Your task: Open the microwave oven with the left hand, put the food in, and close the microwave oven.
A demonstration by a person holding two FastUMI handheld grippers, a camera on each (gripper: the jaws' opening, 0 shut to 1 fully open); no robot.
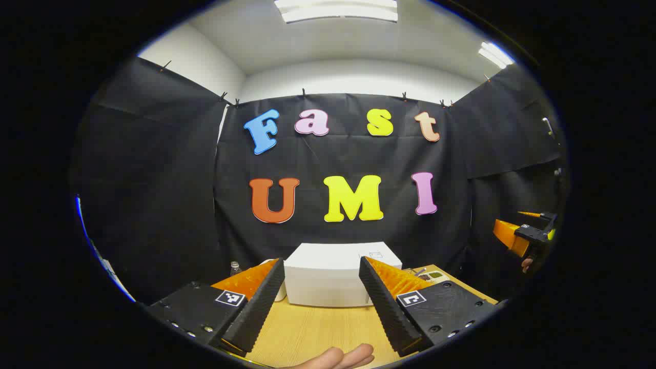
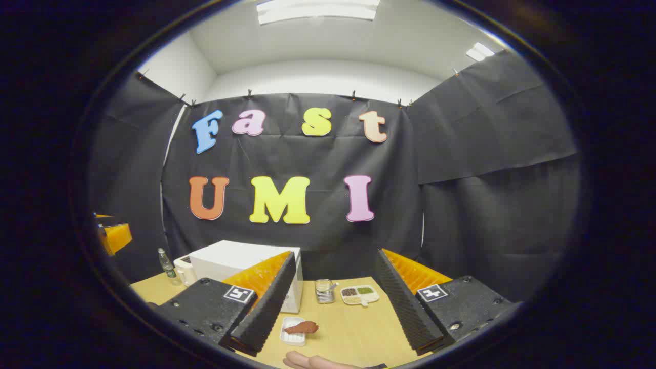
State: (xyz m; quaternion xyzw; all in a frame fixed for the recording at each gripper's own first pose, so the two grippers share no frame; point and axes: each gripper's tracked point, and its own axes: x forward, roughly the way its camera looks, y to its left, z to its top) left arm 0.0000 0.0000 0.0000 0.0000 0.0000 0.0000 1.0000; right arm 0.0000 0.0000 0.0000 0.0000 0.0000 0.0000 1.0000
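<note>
**Both grippers raised and spread, microwave shut on the table**

Left gripper view: the left gripper is held above the wooden table, fingers spread wide, nothing between them. Straight ahead, framed by the two fingers, sits the white microwave oven near the back of the table against the black cloth wall; from here it looks like a plain white box and its door appears closed. A small clear bottle stands to the left of it. Fingers of a hand show at the bottom edge. Far right, the right gripper is held up in the air, well apart from the table.

Right gripper view: the right gripper is also held above the table, fingers spread, gripping nothing. The microwave oven is ahead and to the left. The food, a reddish-brown piece, lies on a small white tray on the table in front of the microwave. Farther back stand a small metal container and, just beside it, a divided dish with dark and green contents. A bottle and a white jug-like item stand left of the microwave. The left gripper shows at the far left edge.
</note>
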